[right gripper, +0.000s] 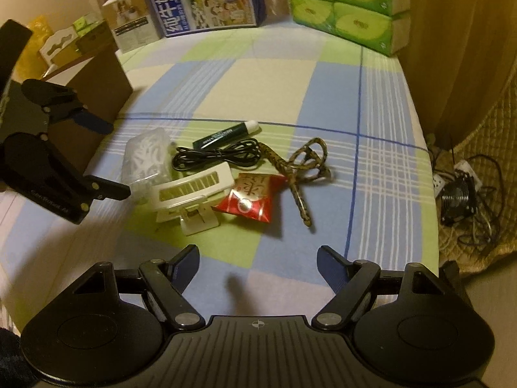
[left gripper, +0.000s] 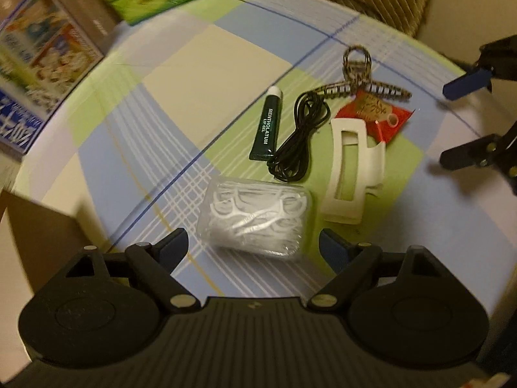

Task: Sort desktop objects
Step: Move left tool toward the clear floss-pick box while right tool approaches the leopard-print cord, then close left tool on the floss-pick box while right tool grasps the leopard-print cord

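Left gripper [left gripper: 253, 247]: jaws apart, nothing between them; the clear floss-pick box [left gripper: 255, 220] lies just ahead. Right gripper [right gripper: 258, 260]: jaws apart (empty). Beyond it lie the white hair claw [right gripper: 190, 194] and red sachet [right gripper: 248, 202], then the black cable [right gripper: 210, 158], patterned hair claw [right gripper: 303, 168] and green lip-gel tube [right gripper: 223, 135], 6 items clustered on the checked cloth [right gripper: 323, 97].

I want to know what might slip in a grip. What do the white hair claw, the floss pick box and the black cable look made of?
White rectangular hair claw: hard plastic, matte; it keeps crisp cut-out edges. Clear box of white floss picks: thin glossy transparent plastic; glints, picks visible through it. Coiled black cable: probably rubbery sheathing, slight sheen, soft loops.
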Tool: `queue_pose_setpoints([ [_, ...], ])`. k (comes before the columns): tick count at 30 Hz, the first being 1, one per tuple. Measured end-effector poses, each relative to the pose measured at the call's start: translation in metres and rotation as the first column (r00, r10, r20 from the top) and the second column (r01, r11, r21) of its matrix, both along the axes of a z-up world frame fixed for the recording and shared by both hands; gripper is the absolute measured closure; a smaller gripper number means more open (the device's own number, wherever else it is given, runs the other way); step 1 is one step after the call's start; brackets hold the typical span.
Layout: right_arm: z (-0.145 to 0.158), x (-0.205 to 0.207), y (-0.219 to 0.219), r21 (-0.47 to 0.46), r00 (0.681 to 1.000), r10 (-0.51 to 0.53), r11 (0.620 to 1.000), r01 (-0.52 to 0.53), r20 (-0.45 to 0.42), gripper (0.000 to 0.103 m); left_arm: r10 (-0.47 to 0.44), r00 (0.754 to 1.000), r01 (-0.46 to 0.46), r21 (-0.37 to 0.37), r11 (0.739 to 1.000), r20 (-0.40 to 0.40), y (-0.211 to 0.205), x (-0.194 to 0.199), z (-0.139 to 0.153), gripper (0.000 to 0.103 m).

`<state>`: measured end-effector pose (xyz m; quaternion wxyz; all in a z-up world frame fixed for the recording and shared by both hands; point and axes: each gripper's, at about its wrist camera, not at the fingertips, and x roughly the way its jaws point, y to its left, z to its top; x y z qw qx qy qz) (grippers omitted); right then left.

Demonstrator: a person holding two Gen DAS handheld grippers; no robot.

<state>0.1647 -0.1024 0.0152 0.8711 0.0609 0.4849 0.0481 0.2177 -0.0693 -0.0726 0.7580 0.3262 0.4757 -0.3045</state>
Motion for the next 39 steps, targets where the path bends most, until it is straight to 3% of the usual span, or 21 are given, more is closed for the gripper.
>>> queue_pose_setpoints([
  [8,-0.002,-0.002,-0.014,-0.004,0.995,-0.097,0.995,0.097,-0.002,0.025,-0.100,0.994,0.100,0.007,0.995,-0.052,-0.010,0.023,-0.018,0.019],
  [16,0.011,0.009,-0.030,-0.019,0.992,-0.105,0.994,0.107,0.074,0.026,-0.092,0.995,0.090,-0.030,0.995,-0.046,-0.012,0.026,-0.023,0.019],
  [26,-0.001,0.053,-0.036,-0.073,0.994,0.025,0.997,-0.017,0.108,0.044,0.100,0.995,-0.100,-0.071,0.992,-0.016,0.000,0.021,-0.013,0.019],
  [39,-0.026,0.086,-0.025,-0.140,0.982,0.174,0.977,-0.162,0.076,0.056,0.299,0.954,-0.293,-0.169,0.941,0.010,0.028,0.009,0.029,0.019],
])
